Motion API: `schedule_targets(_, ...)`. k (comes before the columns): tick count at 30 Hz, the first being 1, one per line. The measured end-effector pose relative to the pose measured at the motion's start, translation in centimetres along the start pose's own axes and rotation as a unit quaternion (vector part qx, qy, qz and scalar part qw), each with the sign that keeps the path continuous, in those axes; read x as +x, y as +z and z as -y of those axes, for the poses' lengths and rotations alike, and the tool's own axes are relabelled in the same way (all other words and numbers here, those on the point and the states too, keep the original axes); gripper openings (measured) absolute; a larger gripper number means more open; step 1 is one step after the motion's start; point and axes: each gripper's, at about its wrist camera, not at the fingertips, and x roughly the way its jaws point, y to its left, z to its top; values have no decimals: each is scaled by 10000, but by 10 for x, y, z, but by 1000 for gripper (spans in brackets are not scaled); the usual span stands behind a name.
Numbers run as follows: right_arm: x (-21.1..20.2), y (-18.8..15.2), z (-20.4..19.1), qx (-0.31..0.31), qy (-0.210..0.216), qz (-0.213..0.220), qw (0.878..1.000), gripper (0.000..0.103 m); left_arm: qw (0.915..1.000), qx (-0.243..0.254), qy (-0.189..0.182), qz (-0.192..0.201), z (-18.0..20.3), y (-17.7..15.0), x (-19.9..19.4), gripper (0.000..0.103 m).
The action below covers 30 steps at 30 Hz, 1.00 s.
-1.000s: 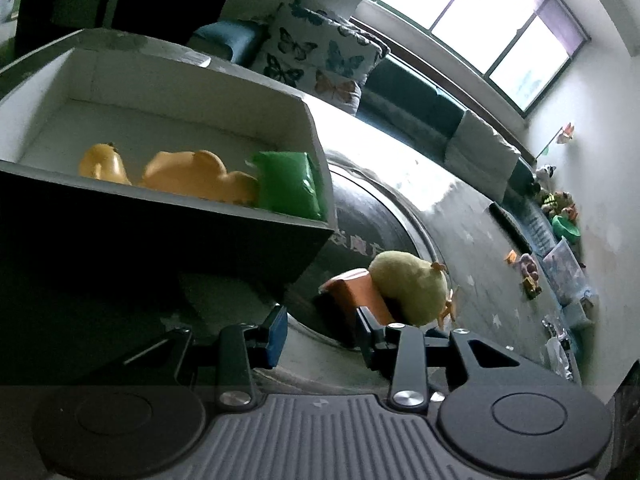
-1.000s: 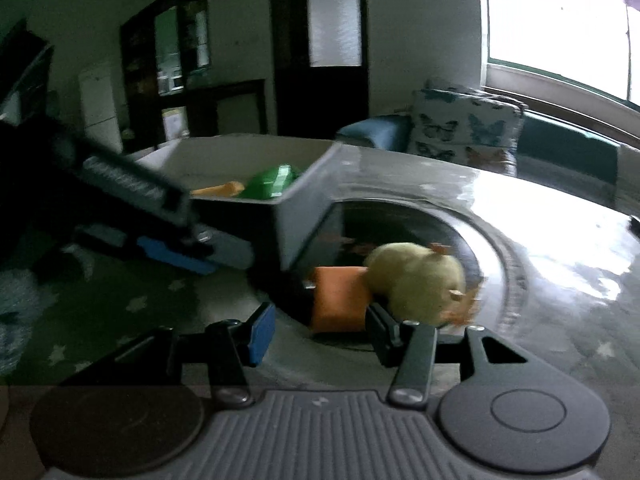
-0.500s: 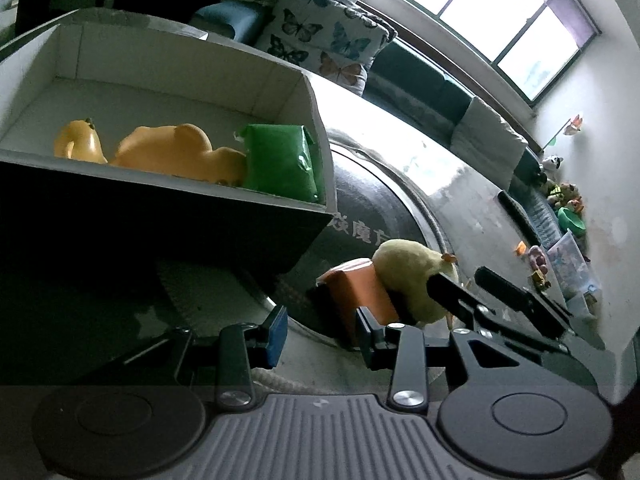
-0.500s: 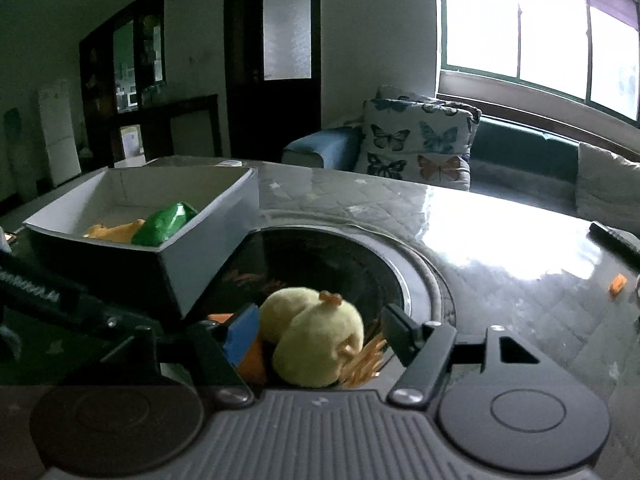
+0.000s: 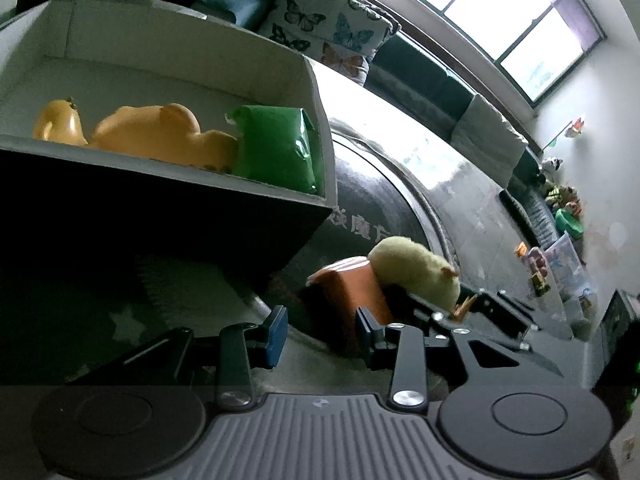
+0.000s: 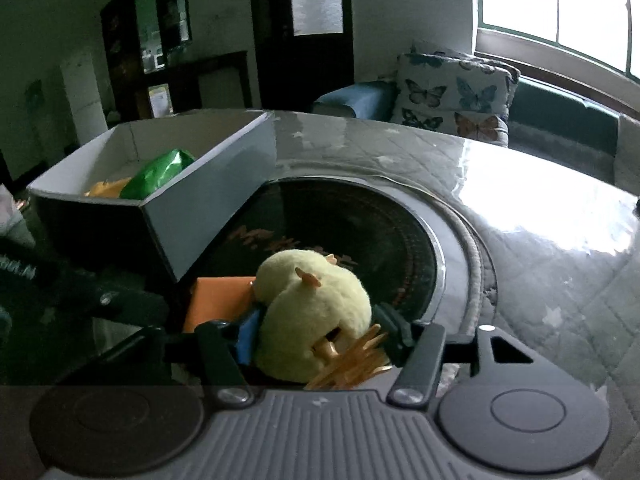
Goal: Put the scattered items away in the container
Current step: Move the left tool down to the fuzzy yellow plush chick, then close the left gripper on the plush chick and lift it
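Left wrist: left gripper point(image 5: 320, 330) jaws wide, holding nothing, orange block point(image 5: 352, 286) ahead beside plush point(image 5: 416, 270) on bench point(image 5: 460, 196). Box point(image 5: 160, 80) holds green bag point(image 5: 276, 152) and yellow toys point(image 5: 160, 132).
Right wrist: right gripper point(image 6: 320, 334) jaws clamp plush point(image 6: 316, 312), block point(image 6: 218, 300) touching it, box point(image 6: 224, 184) near.

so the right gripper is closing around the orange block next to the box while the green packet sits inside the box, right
Not quite. The right gripper is around the plush chick, not the orange block, which lies beside the chick, as the right wrist view shows. The green packet does sit inside the box.
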Motion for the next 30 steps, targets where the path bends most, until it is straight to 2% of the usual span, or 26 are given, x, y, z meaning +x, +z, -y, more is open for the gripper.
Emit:
schedule_targets(5,-6,-2,-12,-220,103,-23,9997,58,10000,-48,-61,-45,0,3,6,39)
schedule_targets(12,-18,-5,-27,-342,276,-93,9990,54,9998,132,-110,-104,0,-5,-5,39)
schedule_targets(16,-31,-14,-32,-65,273,-121,9995,54,9993,277,-166,-201,-2,-11,-12,39)
schedule_targets(22,-61,-32,-40,397,-16,-84,9992,54,9991,382,-91,-178,-6,-17,-24,39)
schedule_targets(26,-75,-41,-47,573,-131,-104,9982,54,9990,400,-179,-24,-4,-19,-39,39)
schedule_targets(30,-86,-51,-52,720,-137,-107,9972,55,9979,465,-444,8,4,-24,-50,39)
